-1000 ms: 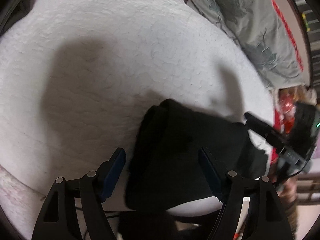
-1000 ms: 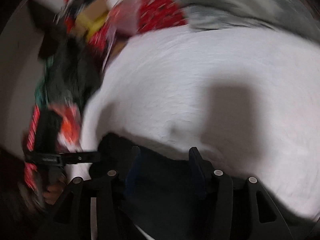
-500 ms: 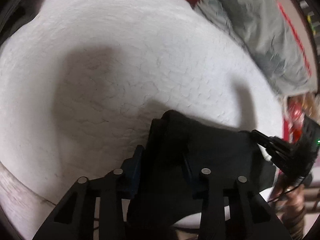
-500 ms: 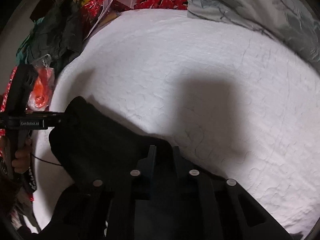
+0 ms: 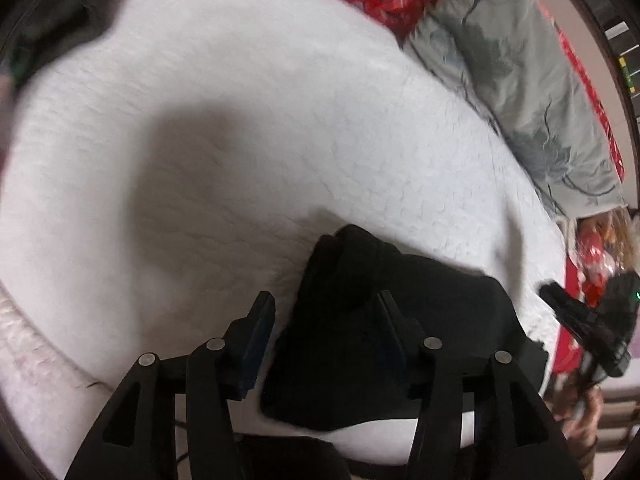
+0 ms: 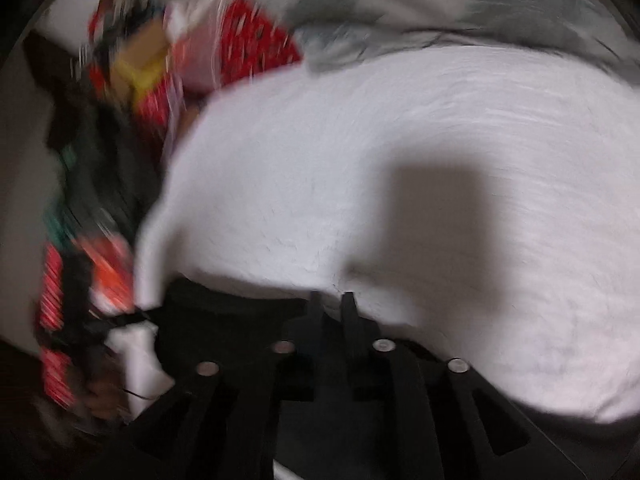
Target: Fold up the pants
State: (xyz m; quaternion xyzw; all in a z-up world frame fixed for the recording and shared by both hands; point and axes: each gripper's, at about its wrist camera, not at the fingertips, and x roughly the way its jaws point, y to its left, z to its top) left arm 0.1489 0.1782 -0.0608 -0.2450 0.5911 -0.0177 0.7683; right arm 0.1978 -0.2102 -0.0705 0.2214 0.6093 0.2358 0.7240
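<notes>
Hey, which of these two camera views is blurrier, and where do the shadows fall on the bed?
Right wrist view: heavily motion-smeared, worst on the clutter at left; a blocky shadow lies on the white bedspread. Left wrist view: sharper, only soft at the edges; a broad shadow darkens the bedspread left of the black pants.

Left tool [image 5: 322, 316]: matte black linkage arms with triangular cutouts, 4 round silver screws, blue pads [image 5: 256, 344] on its fingers. Right tool [image 6: 332, 308]: same black arms, 4 silver screws, blurred.

White quilt [image 5: 240, 128], grey pillow [image 5: 532, 92]
</notes>
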